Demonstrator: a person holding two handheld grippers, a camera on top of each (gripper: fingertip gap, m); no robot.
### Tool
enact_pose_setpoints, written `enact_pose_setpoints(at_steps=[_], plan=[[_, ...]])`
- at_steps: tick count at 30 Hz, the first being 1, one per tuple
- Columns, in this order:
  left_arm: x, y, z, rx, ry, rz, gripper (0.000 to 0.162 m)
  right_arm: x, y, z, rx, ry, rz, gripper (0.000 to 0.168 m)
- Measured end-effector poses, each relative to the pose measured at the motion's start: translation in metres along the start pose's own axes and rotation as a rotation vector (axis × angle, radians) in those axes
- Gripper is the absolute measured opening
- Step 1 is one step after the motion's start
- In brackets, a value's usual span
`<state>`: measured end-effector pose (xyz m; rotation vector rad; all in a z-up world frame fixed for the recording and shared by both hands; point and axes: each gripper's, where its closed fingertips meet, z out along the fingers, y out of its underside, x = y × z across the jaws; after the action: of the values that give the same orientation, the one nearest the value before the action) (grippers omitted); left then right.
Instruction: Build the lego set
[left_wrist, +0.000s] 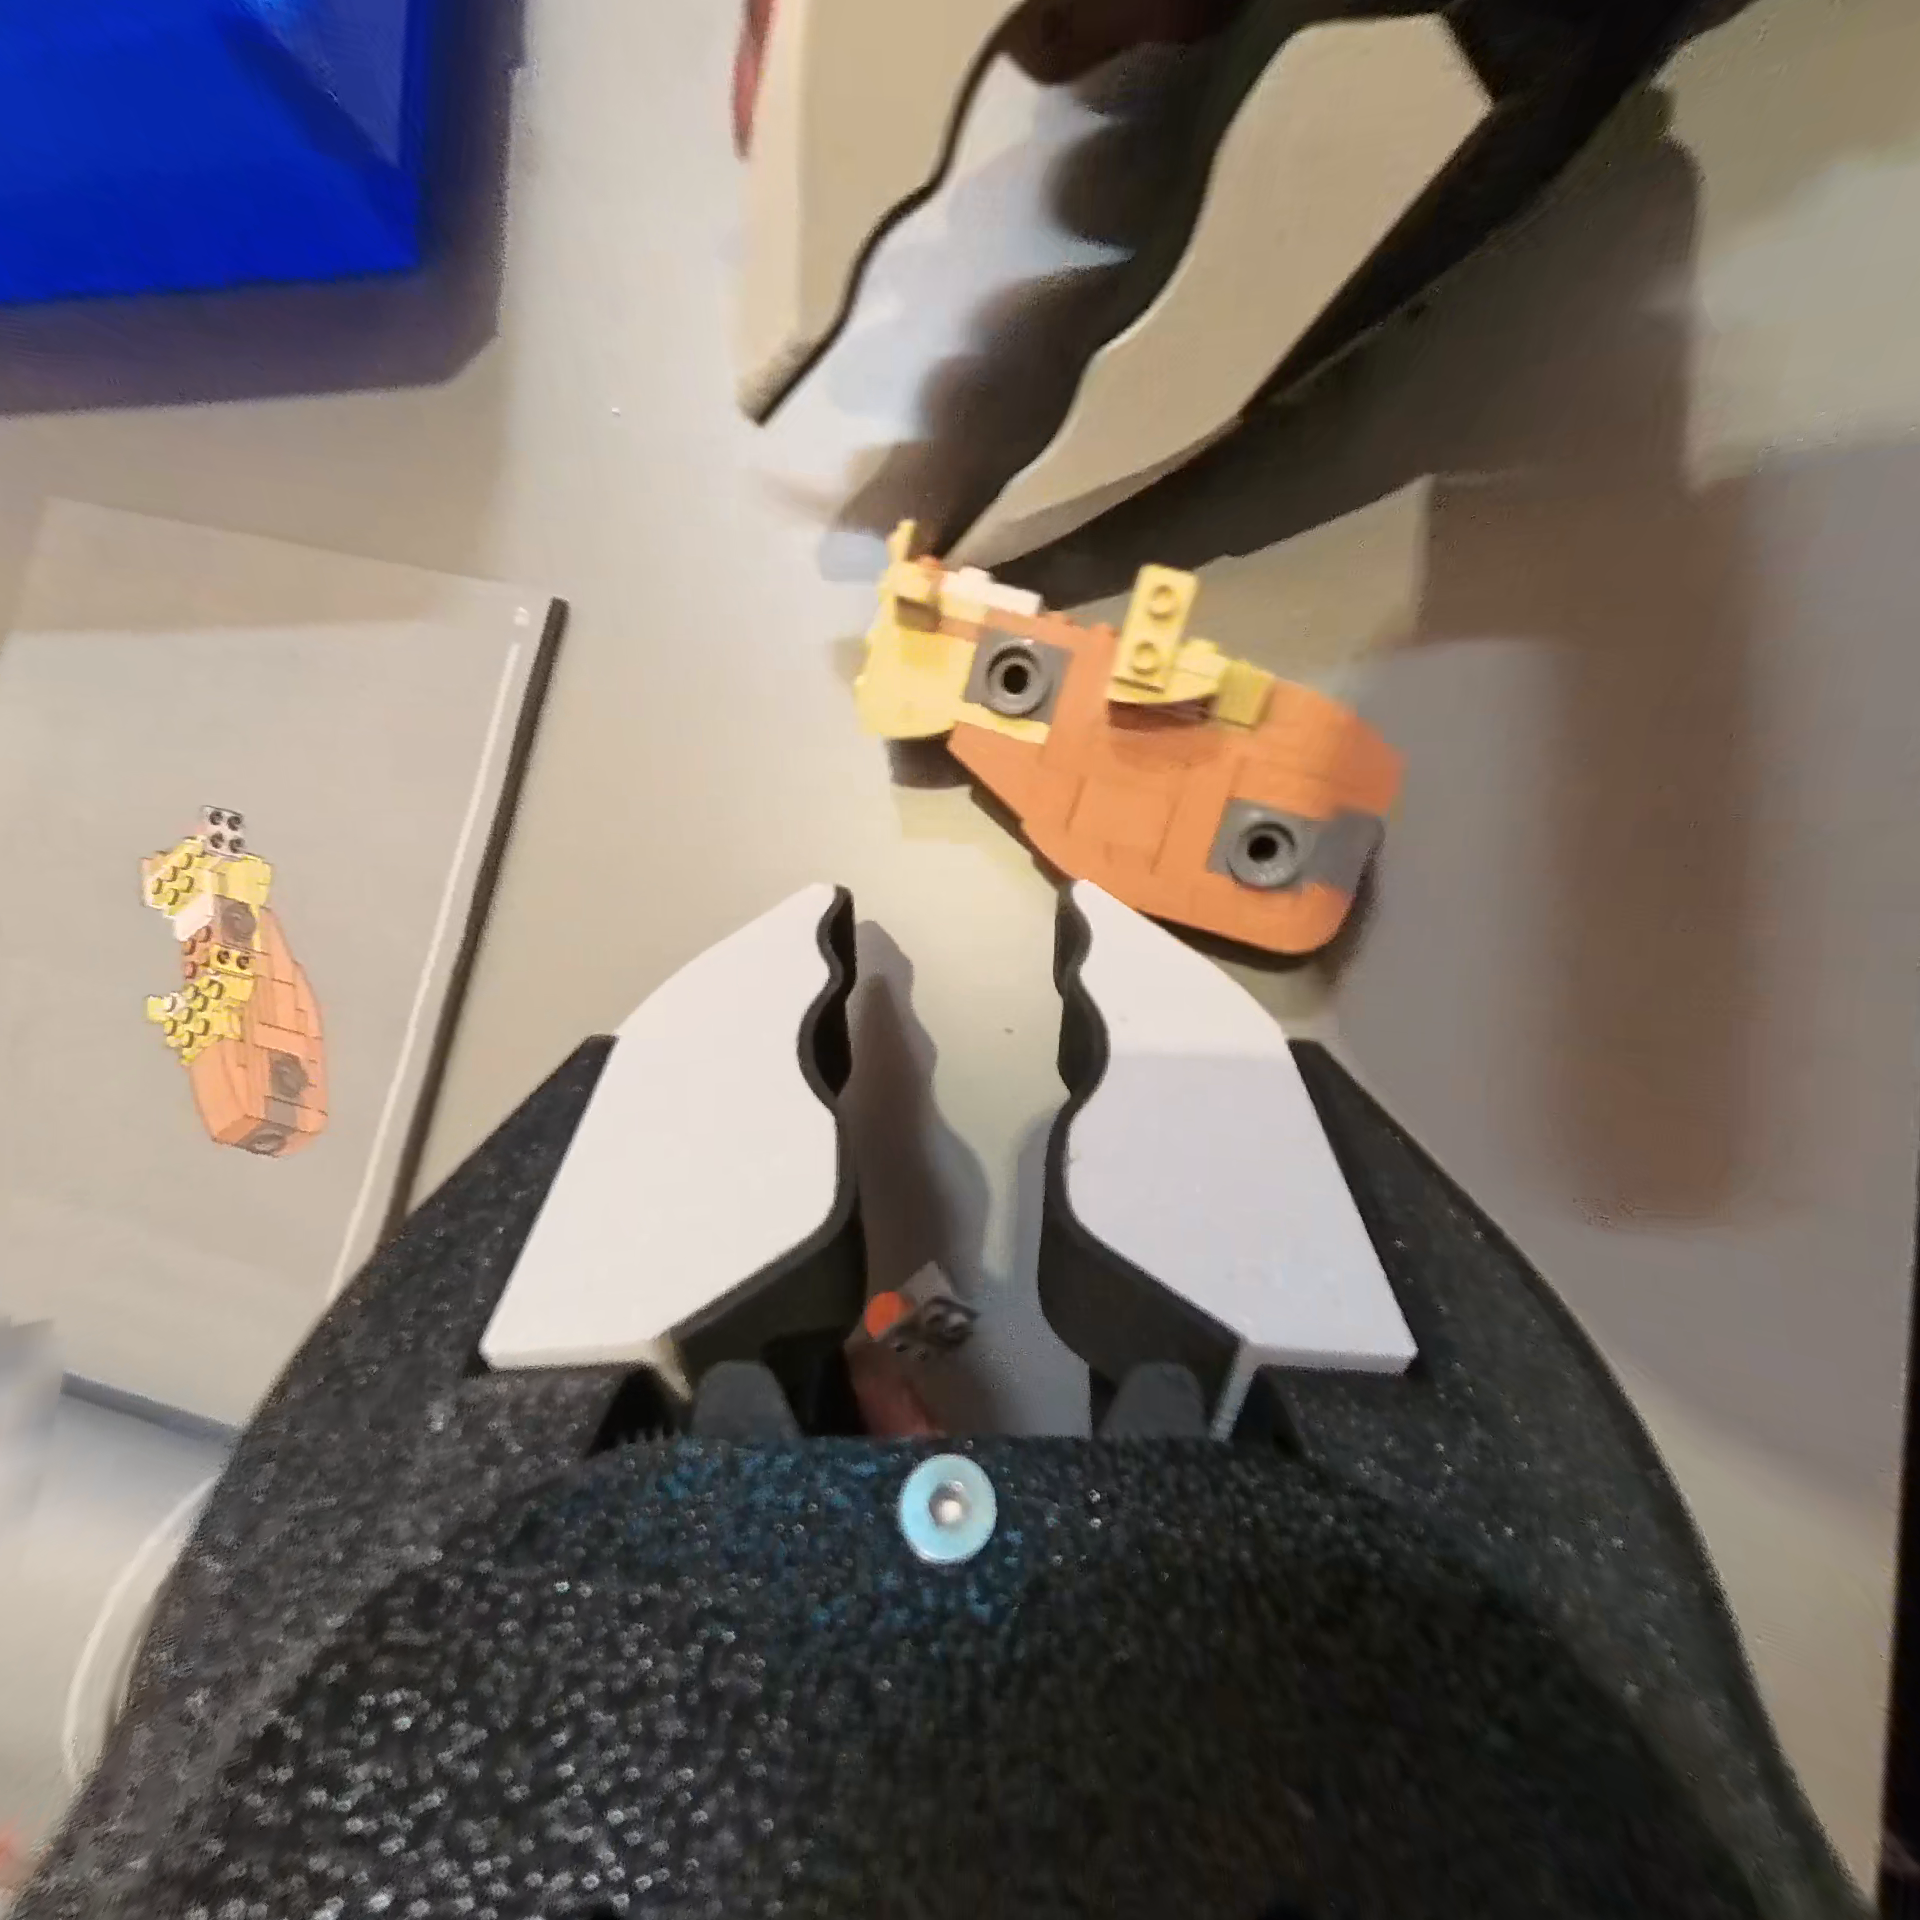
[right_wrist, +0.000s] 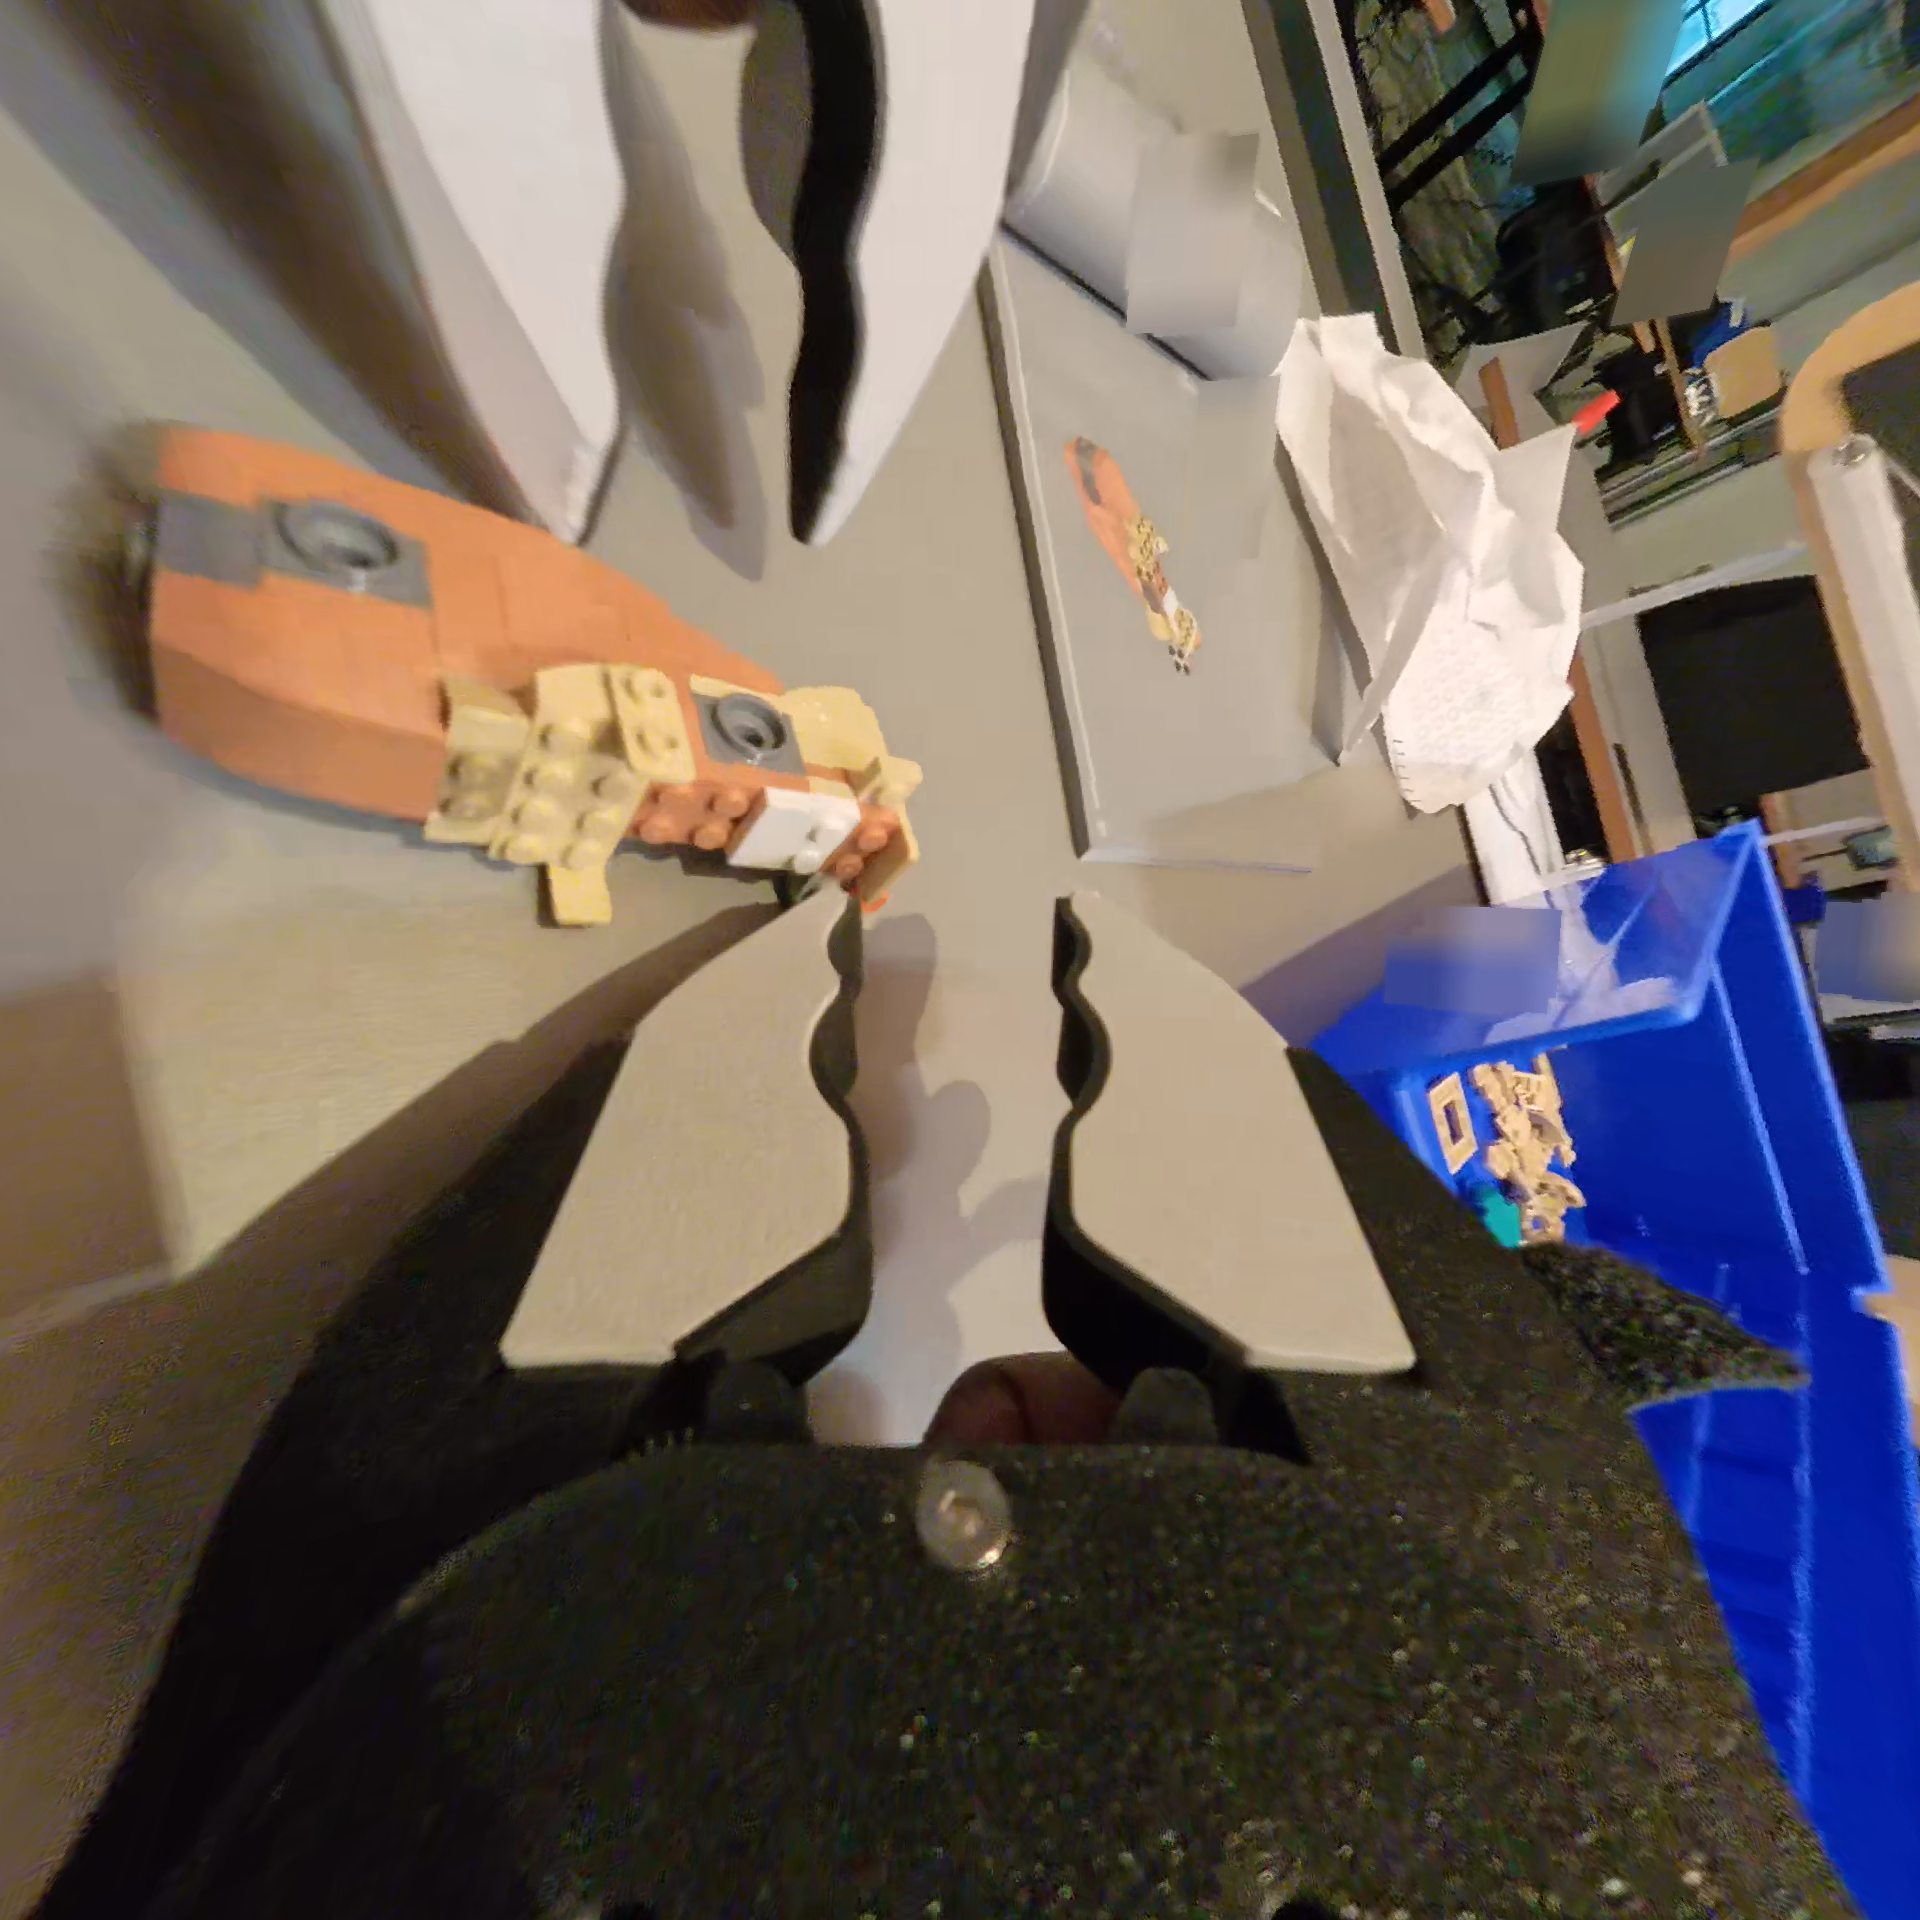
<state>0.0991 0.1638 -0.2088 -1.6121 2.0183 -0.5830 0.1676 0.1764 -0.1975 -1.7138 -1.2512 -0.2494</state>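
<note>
- Partly hidden behind the left claw (left_wrist: 954, 914), a small orange-and-grey brick piece (left_wrist: 914, 1340) sits low between the finger bases; whether it lies on the tabletop (left_wrist: 665, 499) or is caught there cannot be told
- Both views are smeared by motion, so fine brick detail on the lego model (left_wrist: 1132, 748) is hard to read
- The blue bin (right_wrist: 1704, 1164) is cut off at the right edge; it holds a heap of tan bricks (right_wrist: 1527, 1153)
- Crumpled white paper (right_wrist: 1444, 582) lies beyond the instruction sheet (right_wrist: 1143, 644), which shows a picture of the model
- Left claw is spread and empty, its tips just short of the model's orange hull
- Right claw (right_wrist: 956, 914) is spread too, gripping nothing; its left fingertip (right_wrist: 831, 925) touches the model's tan-and-white end
- The model lies flat on the tabletop between the two claws
</note>
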Motion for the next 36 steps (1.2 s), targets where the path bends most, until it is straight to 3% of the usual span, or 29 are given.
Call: enact_pose_setpoints(at_steps=[5,8,12,16,24,26,27,36], plan=[[0.007,0.001,-0.008,0.013,-0.122,-0.017,0.037,0.005,-0.004,0.009,-0.010,0.009,-0.066,0.035],[-0.002,0.008,-0.034,0.086,-0.212,-0.102,0.038,0.008,0.001,0.003,-0.033,0.032,-0.094,0.038],[-0.015,0.047,-0.072,0.115,-0.313,-0.240,0.038,0.004,0.005,-0.017,-0.020,0.058,-0.027,0.038],[-0.010,0.075,-0.068,0.052,-0.272,-0.279,0.038,0.000,-0.002,-0.031,-0.001,0.084,0.013,0.038],[-0.010,0.068,-0.040,-0.021,-0.280,-0.220,0.036,-0.009,-0.035,-0.041,0.039,0.117,-0.019,0.038],[-0.012,0.067,-0.038,-0.018,-0.276,-0.222,0.026,-0.010,-0.038,-0.043,0.048,0.119,-0.018,0.038],[-0.012,0.066,-0.038,-0.010,-0.272,-0.217,0.018,-0.010,-0.039,-0.043,0.052,0.121,-0.017,0.038],[-0.017,0.040,-0.035,0.144,-0.253,-0.126,0.017,-0.004,-0.041,-0.043,0.116,0.145,-0.011,0.037]])
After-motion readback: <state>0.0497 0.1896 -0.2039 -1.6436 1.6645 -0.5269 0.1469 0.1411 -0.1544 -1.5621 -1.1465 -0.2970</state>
